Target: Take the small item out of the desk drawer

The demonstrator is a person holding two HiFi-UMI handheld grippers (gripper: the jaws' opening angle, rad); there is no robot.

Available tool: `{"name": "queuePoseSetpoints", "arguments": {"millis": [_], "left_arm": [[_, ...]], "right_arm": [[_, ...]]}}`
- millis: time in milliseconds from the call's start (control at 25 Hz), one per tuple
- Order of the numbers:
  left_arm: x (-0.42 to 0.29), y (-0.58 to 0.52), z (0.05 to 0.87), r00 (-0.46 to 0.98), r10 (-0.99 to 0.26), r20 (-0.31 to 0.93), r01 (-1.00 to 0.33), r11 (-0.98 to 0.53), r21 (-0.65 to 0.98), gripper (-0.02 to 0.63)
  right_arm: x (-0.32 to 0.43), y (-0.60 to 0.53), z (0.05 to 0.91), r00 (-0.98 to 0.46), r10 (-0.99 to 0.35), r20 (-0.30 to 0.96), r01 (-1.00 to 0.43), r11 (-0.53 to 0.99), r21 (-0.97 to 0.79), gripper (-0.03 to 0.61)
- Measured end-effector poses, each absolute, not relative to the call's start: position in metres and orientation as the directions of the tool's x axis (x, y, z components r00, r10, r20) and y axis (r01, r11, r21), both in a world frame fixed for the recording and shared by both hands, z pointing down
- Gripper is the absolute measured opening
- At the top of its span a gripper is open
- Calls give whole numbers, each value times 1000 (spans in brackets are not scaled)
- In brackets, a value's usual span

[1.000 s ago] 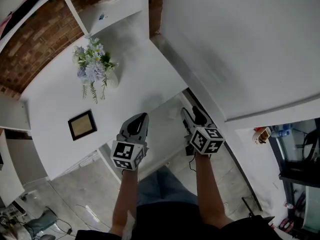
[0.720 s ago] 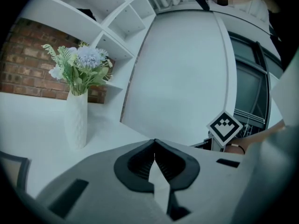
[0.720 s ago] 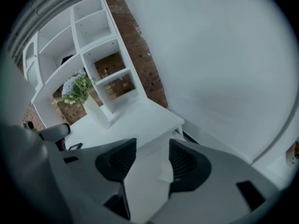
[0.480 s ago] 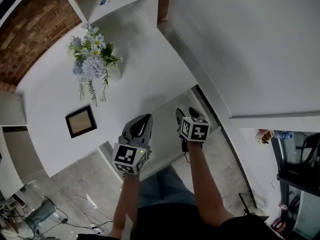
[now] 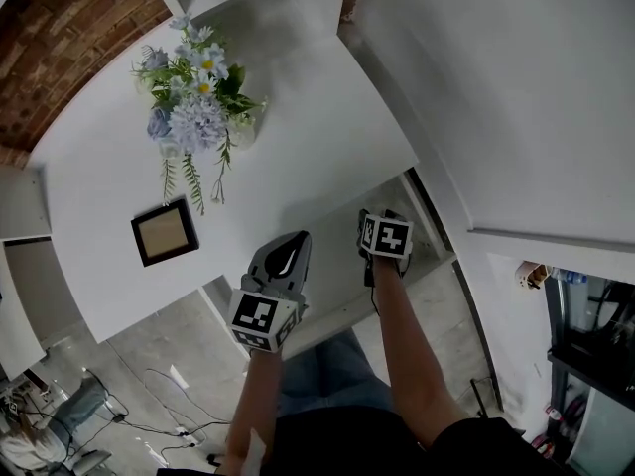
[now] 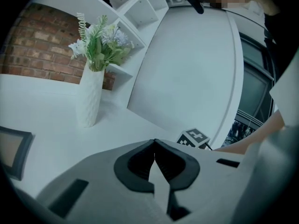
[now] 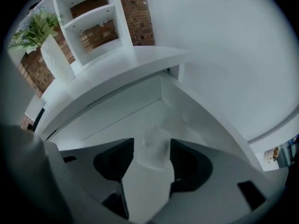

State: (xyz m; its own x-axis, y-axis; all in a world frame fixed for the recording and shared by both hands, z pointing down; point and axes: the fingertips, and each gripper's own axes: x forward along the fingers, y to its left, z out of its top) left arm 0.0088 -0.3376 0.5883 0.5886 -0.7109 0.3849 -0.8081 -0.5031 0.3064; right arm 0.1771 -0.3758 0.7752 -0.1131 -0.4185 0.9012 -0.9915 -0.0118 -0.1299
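Fingers (image 7: pixel 188 164) of the right gripper (image 7: pixel 152 143) stand wide apart, having just been opening; between them, on the floor of the open drawer (image 7: pixel 103 125), sits the small item (image 7: pixel 155 149) (pale and see-through, its shape hard to make out), and the pads do not press on it. Fingers (image 6: pixel 136 164) of the left gripper (image 6: pixel 154 143) are closed tip to tip with nothing between them; that gripper hovers at the front edge of the white desk (image 5: pixel 288 147), to the left of the right one. In the head view the right gripper points steeply down into the drawer, which is pulled out under the desk's near edge, beside a white wall (image 5: pixel 496 87). On the desk stand a white vase of flowers (image 5: pixel 198 107) and, nearer the person, a small dark picture frame (image 5: pixel 164 232); white shelves (image 7: pixel 88 17) against brick (image 5: pixel 60 58) rise behind the desk.
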Motion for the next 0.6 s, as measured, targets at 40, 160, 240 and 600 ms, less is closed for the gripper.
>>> {"name": "queuePoseSetpoints", "arguments": {"millis": [40,160,240,600], "left_arm": [[8,-337,590,588,-710,386,-808,-501,309,9],[4,-336,593,585,-710,391,-810,-494,316,9],[0,-335,595,580,-712,395,-814,-487,317,9],[-6,-331,595,573,-715,401,-819,-480,316,9]], "right_arm": [[178,-376,780,-103,-408,907,-993,-17,-120,233],[181,-380,790,-68,-387,920,-996,-33,-88,233],[184,-381,794,-50,-378,924,-997,-40,-70,228],[186,-378,794,-50,-386,921,-995,-56,-77,160]]}}
